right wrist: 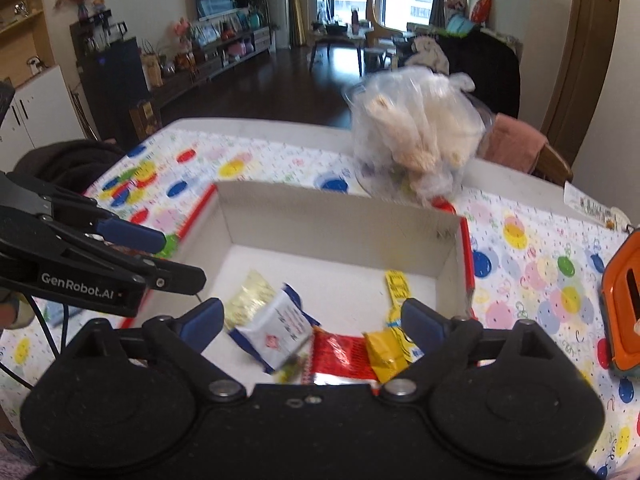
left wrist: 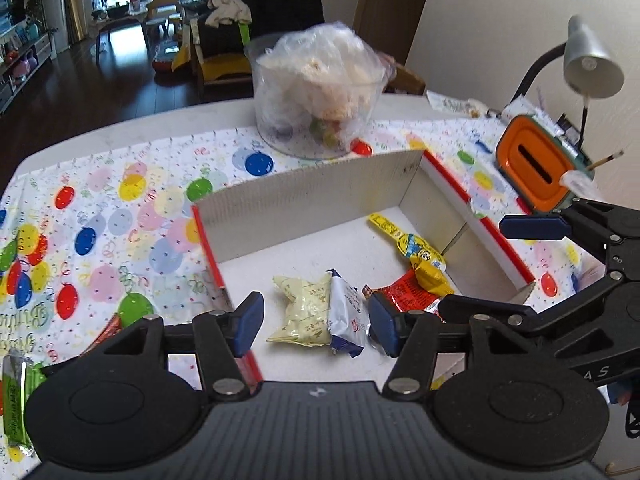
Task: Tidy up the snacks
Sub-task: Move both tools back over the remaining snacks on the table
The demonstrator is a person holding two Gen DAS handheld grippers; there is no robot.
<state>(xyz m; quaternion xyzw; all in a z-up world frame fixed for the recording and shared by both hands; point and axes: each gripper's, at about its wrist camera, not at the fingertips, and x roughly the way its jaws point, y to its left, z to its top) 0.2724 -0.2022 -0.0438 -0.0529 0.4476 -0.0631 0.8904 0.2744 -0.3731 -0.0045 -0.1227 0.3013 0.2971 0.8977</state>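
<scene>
though flat, yellow stick packet [left wrist: 387, 227] diagonal

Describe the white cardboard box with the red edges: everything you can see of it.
The box is shallow, open-topped white cardboard with red-trimmed side rims and plain upright walls; the right wall looks double, with a narrow gap. It sits on the balloon-print tablecloth, in front of a clear tub stuffed with a plastic bag. Inside, on its floor, lie a pale yellow packet, a white-and-blue packet, a red packet and yellow packets. Neither gripper touches it.
</scene>
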